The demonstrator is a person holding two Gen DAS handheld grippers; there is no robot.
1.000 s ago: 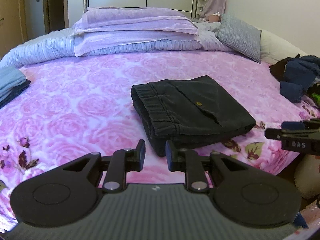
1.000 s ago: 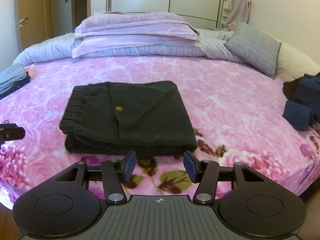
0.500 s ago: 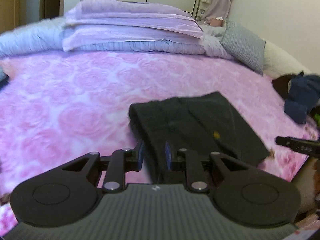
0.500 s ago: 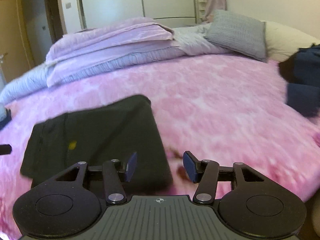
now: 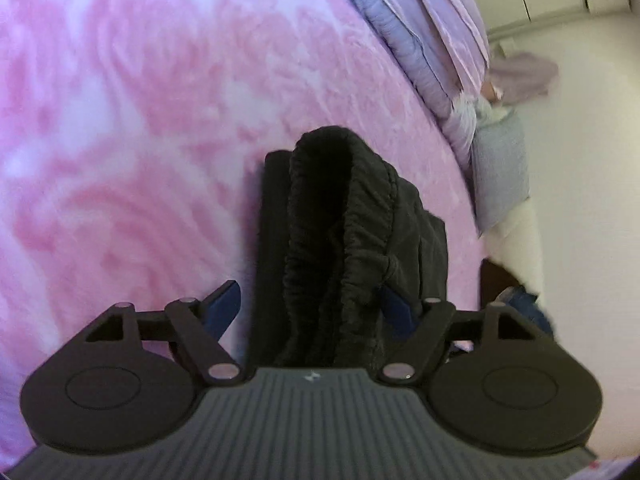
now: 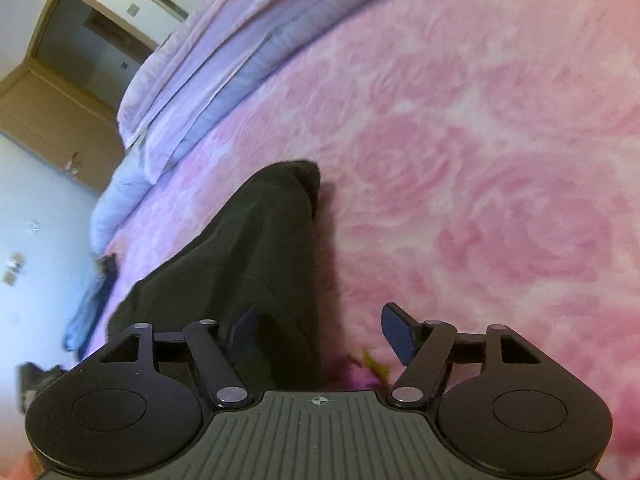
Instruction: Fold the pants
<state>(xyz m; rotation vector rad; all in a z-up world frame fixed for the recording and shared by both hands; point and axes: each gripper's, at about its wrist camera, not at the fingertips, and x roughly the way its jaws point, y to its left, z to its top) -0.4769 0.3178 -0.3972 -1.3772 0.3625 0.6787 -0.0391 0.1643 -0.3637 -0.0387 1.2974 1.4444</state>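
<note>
Left wrist view: the left gripper point(image 5: 310, 308) is rolled sideways, so the bed runs tilted through the frame. The folded black pants point(image 5: 344, 240) lie on the pink rose-print bedspread point(image 5: 120, 120). Their gathered elastic waistband end faces the camera and sits between the two blue-padded fingers. The jaws have just been opening and now stand wide. The left pad point(image 5: 224, 304) is clear of the cloth, over the bedspread just beside the pants. The right pad point(image 5: 396, 308) is partly hidden behind the waistband bulge; contact there cannot be told. No pinch on the cloth shows. Beyond the pants, at the head of the bed, are stacked lilac pillows point(image 5: 436, 32) and a grey checked cushion point(image 5: 500, 176).

Right wrist view: the right gripper point(image 6: 322, 334) is also rolled. The pants point(image 6: 256, 248) show their smooth folded edge, running from the lower left toward frame centre. The jaws have just been opening and stand wide. The left pad point(image 6: 244, 330) is over the black cloth, and the right pad point(image 6: 398, 332) is over the bedspread point(image 6: 480, 160) beside the pants. The edge of the pants lies between them, not clamped. The pillows point(image 6: 208, 64) and a wooden door point(image 6: 60, 104) lie past the pants.
</note>
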